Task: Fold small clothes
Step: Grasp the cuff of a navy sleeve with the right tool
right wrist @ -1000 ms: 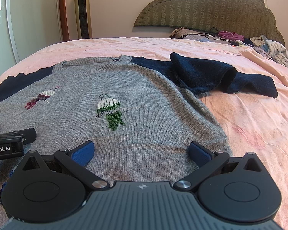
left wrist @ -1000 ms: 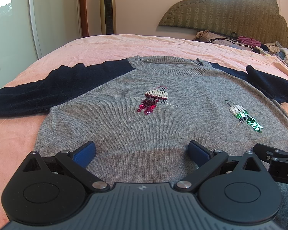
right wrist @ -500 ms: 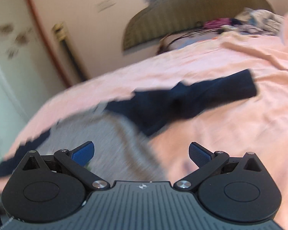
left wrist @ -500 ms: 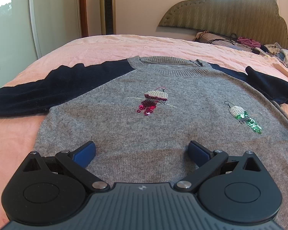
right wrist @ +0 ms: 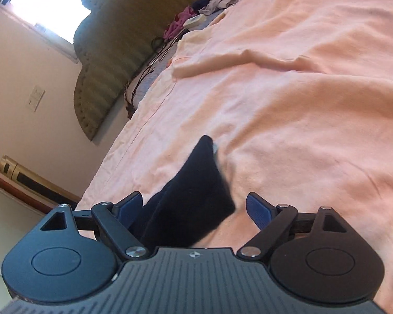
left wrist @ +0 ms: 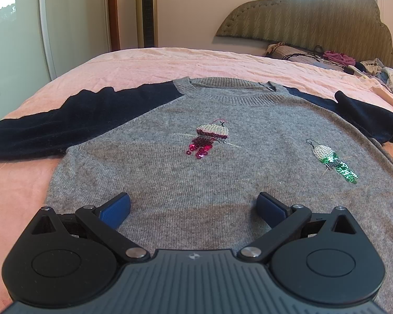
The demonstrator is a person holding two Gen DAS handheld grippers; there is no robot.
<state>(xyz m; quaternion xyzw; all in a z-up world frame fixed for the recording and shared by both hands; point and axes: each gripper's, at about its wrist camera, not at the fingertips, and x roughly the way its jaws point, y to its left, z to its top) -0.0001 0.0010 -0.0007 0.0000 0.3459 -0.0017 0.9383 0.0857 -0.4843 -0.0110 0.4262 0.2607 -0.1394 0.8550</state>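
Observation:
A grey knit sweater (left wrist: 196, 178) with two sequin birds lies flat, front up, on the pink bed sheet (left wrist: 170, 62). Its dark navy sleeves spread out to the left (left wrist: 65, 125) and to the right (left wrist: 366, 115). My left gripper (left wrist: 194, 206) hovers open over the sweater's lower part with nothing between its fingers. In the right wrist view, which is rolled to one side, the cuff end of the navy sleeve (right wrist: 196, 183) lies between the fingers of my right gripper (right wrist: 194, 206). Its jaws are closing, and a gap still shows beside the right pad (right wrist: 259, 209).
An olive padded headboard (left wrist: 314, 21) stands at the far end, with a heap of loose clothes and cables (left wrist: 374, 73) below it. A gold tower fan (left wrist: 146, 10) and a pale sliding door (left wrist: 13, 39) stand to the left. Rumpled pink sheet (right wrist: 301, 104) spreads beyond the sleeve.
The right gripper swung from the sweater's body to the navy sleeve's end, rolling sideways, and its jaws narrowed around the cuff. It left the left wrist view. The left gripper stayed still.

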